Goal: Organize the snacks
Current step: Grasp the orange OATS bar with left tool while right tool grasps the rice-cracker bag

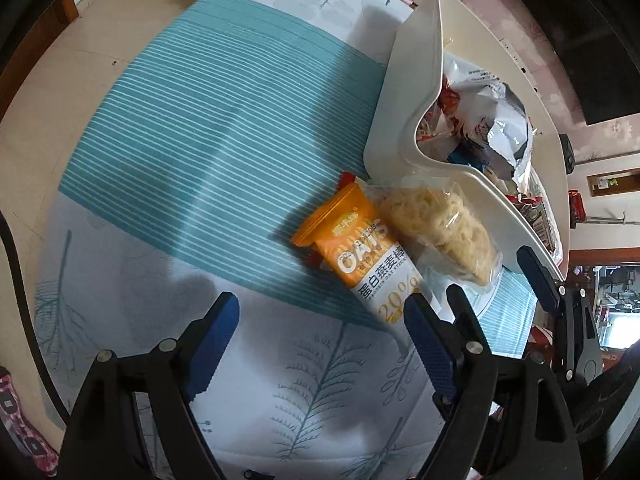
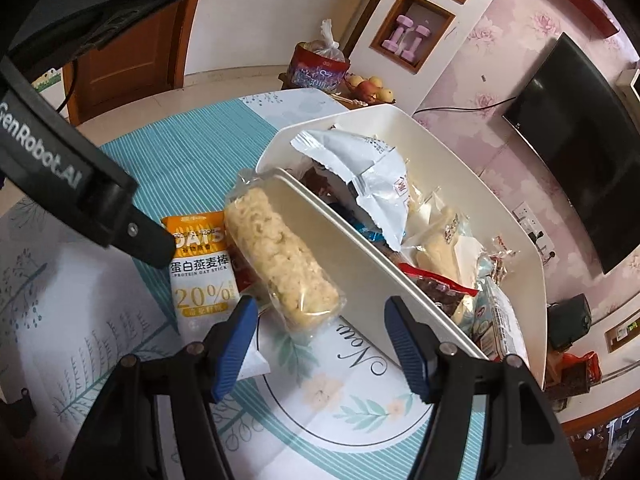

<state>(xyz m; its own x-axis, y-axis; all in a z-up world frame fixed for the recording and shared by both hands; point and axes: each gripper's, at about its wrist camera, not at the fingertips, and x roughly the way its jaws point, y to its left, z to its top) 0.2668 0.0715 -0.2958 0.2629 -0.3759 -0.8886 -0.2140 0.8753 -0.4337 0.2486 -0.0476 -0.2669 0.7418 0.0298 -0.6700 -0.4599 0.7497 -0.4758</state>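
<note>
An orange and white oat bar packet lies flat on the tablecloth. Beside it, a puffed rice bar in clear wrap leans against the wall of a white bin holding several snack packets. My left gripper is open over the cloth, its right finger at the oat packet's near end; one of its fingers overlaps that packet in the right wrist view. My right gripper is open, and the rice bar's near end shows in its gap, untouched.
A red wrapper peeks from under the oat packet, and a white packet lies under my right gripper's left finger. Beyond the table stand a red bag and a fruit bowl. A dark TV hangs on the right.
</note>
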